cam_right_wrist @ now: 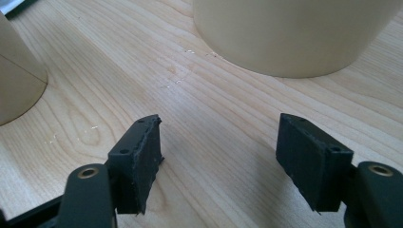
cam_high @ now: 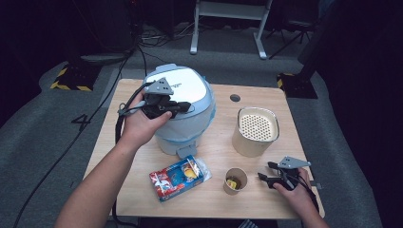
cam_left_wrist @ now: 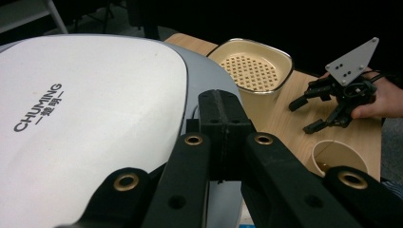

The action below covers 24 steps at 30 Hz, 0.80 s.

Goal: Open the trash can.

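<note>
A white and pale blue rice cooker (cam_high: 183,107) stands at the back left of the wooden table (cam_high: 142,199), lid down. My left gripper (cam_high: 186,107) lies over the right side of that lid, pointing right. In the left gripper view its jaws (cam_left_wrist: 223,107) are shut pad to pad above the lid (cam_left_wrist: 85,118), with nothing between them. My right gripper (cam_high: 264,170) rests low at the table's front right, open. In the right gripper view its pads (cam_right_wrist: 218,152) stand wide apart over bare wood.
A cream pot (cam_high: 255,130) with a perforated insert stands right of the cooker. A paper cup (cam_high: 235,181) with something yellow inside sits just left of the right gripper. A colourful snack packet (cam_high: 179,176) lies in front of the cooker.
</note>
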{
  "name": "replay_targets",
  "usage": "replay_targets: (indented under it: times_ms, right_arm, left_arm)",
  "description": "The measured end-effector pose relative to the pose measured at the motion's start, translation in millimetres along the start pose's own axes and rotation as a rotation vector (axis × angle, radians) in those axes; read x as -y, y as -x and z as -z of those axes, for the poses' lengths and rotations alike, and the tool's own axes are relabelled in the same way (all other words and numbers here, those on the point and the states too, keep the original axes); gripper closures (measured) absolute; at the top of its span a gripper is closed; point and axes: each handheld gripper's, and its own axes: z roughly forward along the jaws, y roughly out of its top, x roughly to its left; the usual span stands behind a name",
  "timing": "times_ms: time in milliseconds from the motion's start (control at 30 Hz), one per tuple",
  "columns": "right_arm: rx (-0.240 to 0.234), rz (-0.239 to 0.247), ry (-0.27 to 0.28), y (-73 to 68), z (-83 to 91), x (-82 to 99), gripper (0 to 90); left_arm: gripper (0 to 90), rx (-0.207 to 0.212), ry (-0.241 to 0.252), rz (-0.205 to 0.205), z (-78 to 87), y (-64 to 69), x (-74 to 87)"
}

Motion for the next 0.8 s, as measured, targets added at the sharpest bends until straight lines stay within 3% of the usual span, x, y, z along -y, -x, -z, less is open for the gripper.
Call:
replay_targets:
  times_ms: [267,367,400,533,600,700,767,800]
  right_arm:
    - [0.0,0.0,0.0,0.0,0.0,0.0,32.0]
    - [0.0,0.0,0.0,0.0,0.0,0.0,32.0]
    - [-0.001,0.0,0.0,0.1,0.0,-0.1,32.0]
    - [-0.001,0.0,0.0,0.1,0.0,0.0,32.0]
    - [-0.001,0.0,0.0,0.1,0.0,0.0,32.0]
    - [-0.001,0.0,0.0,0.1,0.0,0.0,32.0]
    - [-0.001,0.0,0.0,0.1,0.0,0.0,32.0]
    - [-0.001,0.0,0.0,0.1,0.0,0.0,32.0]
  left_arm:
    - [90.0,0.026,-0.01,-0.016,-3.4,1.7,0.0]
    - [90.0,0.012,-0.011,-0.016,-3.9,3.4,-0.7]
    - [90.0,-0.012,-0.02,-0.031,-4.0,5.0,-1.4]
    - [89.7,-0.012,0.002,-0.022,-2.2,4.1,-0.1]
    - [75.7,0.004,0.05,-0.001,0.8,3.9,1.7]
    - [62.7,0.075,0.127,0.015,9.3,5.0,3.6]
    - [57.8,0.092,0.141,0.014,12.3,6.3,4.1]
    - [55.1,0.119,0.153,0.009,17.7,8.6,5.5]
